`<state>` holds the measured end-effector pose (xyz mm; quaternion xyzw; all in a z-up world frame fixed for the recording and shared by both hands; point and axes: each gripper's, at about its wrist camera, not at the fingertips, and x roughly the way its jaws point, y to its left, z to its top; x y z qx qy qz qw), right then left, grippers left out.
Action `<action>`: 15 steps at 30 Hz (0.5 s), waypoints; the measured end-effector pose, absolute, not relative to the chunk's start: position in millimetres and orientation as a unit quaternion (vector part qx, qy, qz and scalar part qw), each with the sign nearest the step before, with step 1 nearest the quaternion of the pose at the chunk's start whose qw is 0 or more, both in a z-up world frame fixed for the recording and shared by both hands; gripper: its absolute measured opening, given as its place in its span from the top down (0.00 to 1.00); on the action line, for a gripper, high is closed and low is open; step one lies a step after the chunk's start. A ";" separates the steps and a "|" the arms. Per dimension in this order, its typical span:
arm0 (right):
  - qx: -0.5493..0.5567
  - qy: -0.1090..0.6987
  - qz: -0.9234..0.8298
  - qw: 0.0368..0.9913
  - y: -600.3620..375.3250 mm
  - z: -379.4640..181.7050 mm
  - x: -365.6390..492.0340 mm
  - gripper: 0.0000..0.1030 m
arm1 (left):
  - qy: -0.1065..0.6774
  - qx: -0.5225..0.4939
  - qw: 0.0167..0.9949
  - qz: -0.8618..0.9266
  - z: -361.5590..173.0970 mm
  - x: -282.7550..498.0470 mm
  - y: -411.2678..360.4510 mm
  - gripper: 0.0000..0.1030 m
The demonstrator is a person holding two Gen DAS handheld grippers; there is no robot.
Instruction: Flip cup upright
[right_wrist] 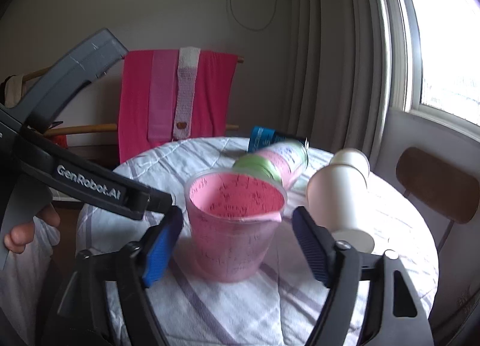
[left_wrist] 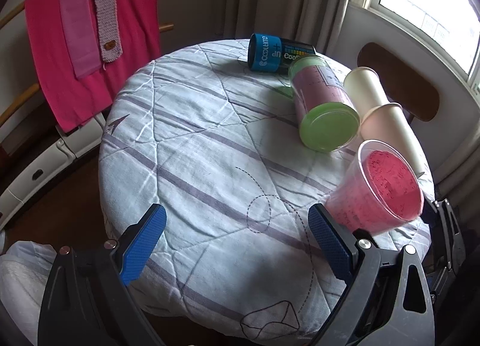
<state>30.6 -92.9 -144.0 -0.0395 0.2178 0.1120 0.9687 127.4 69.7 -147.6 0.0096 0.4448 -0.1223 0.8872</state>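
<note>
A clear plastic cup with a pink lining (right_wrist: pixel 234 226) stands mouth up on the round cloth-covered table (right_wrist: pixel 210 310). My right gripper (right_wrist: pixel 237 244) is open, its blue fingers on either side of the cup with gaps on both sides. The same cup (left_wrist: pixel 378 187) shows in the left wrist view at the right, beside my left gripper's right finger. My left gripper (left_wrist: pixel 237 241) is open and empty above the table's near part. Part of the right gripper (left_wrist: pixel 447 226) shows at the right edge there.
A green-lidded pink cup (left_wrist: pixel 324 106), a blue and black Cooltime can (left_wrist: pixel 270 52) and two nested white paper cups (left_wrist: pixel 381 109) lie on their sides at the table's far right. A chair (right_wrist: pixel 438 184) stands by the window. Pink cloths hang on a rack (left_wrist: pixel 87 43) at the left.
</note>
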 end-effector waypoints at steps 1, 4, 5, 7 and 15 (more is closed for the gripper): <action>-0.034 0.225 0.115 0.967 -94.5 -144.3 29.8 0.23 | 0.444 0.009 0.888 -0.121 -146.6 126.2 69.9 0.06; -0.012 0.240 0.123 0.963 -100.5 -141.3 26.2 0.23 | 0.441 0.005 0.890 -0.119 -142.7 121.1 71.0 0.06; -0.008 0.243 0.125 0.962 -102.2 -139.3 24.1 0.23 | 0.439 0.005 0.891 -0.118 -141.1 119.2 70.8 0.06; -0.005 0.249 0.125 0.960 -104.9 -134.3 21.5 0.22 | 0.435 0.009 0.893 -0.113 -137.2 115.0 69.2 0.06; -0.017 0.280 0.141 0.949 -108.2 -117.1 11.2 0.22 | 0.405 0.035 0.910 -0.085 -115.1 90.9 63.5 0.03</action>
